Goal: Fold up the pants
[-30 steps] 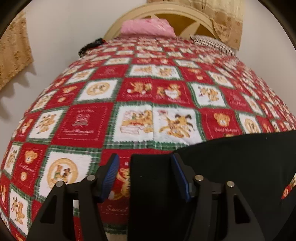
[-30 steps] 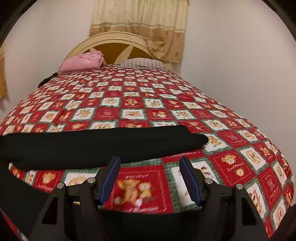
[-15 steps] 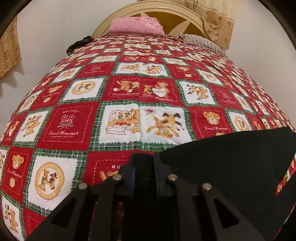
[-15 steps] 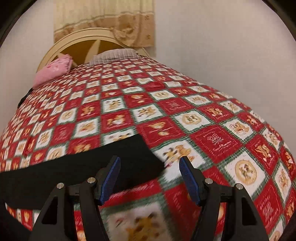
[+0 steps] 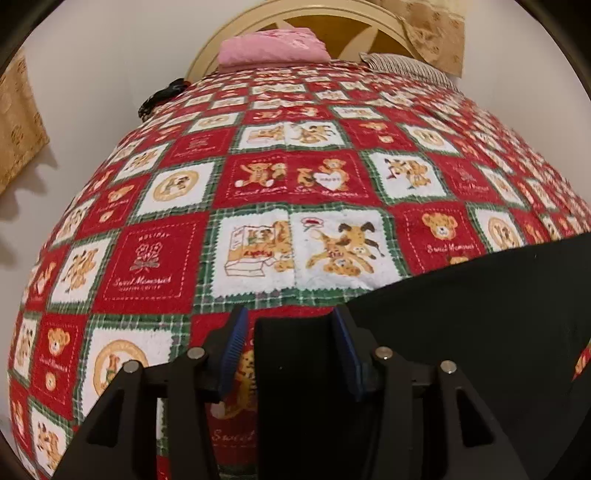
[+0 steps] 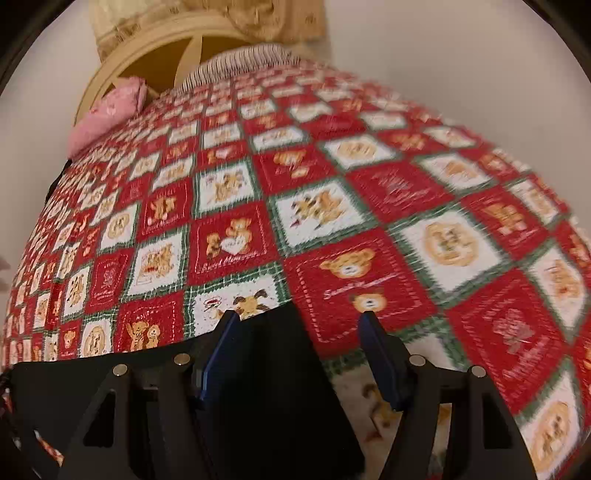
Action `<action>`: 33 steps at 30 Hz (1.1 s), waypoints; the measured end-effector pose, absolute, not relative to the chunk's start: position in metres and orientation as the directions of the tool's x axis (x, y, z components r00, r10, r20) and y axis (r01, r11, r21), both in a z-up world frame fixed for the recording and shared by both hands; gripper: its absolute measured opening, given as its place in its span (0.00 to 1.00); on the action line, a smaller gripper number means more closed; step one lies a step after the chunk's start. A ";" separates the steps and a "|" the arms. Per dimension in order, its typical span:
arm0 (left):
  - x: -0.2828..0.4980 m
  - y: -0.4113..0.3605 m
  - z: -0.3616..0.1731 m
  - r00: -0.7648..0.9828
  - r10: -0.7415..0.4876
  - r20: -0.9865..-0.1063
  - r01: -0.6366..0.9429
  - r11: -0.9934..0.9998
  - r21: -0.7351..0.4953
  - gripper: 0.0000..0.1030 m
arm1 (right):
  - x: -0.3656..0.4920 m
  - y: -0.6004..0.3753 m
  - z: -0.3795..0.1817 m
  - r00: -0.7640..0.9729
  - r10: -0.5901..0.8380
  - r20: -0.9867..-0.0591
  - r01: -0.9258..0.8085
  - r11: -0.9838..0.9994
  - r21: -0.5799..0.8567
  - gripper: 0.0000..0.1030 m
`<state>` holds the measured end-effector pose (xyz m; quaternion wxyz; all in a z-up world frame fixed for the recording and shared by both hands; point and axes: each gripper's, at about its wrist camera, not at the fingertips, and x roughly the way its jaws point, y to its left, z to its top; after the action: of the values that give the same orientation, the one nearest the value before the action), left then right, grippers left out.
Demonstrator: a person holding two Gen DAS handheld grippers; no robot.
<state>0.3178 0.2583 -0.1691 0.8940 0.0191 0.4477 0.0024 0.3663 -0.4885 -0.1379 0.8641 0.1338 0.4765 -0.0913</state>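
The black pants (image 5: 461,332) lie on the bed, flat on the quilt (image 5: 258,192), and one edge of the cloth reaches in between the fingers of each gripper. My left gripper (image 5: 290,350) is open, with its blue pads on both sides of a corner of the pants but not pressing it. My right gripper (image 6: 301,354) is open too, and the end of the pants sits near its left finger, so the cloth is not centred in the gap. I think the danger is here: if I close the right gripper now, it may catch only a thin edge, or also pinch the quilt under it, and then the fold would pull crooked or drag the cover. The right view is blurred, so the exact contact is not clear to me. The quilt is red, white and green with bear pictures. Farther away are a pink pillow (image 5: 273,46), a striped pillow (image 5: 406,62), a cream headboard (image 5: 332,14), a beige curtain (image 5: 436,29) and pale walls.
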 end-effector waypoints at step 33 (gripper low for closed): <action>0.197 0.261 -0.101 0.836 -0.153 -0.526 0.189 0.982 0.015 0.13 | 0.149 -0.456 -0.055 0.906 -0.011 -0.423 0.071 0.989 0.127 0.06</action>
<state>0.1974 0.2608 -0.1010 0.9577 0.0333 0.2717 -0.0892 0.1492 -0.4564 -0.0547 0.9737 0.0697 0.2158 -0.0212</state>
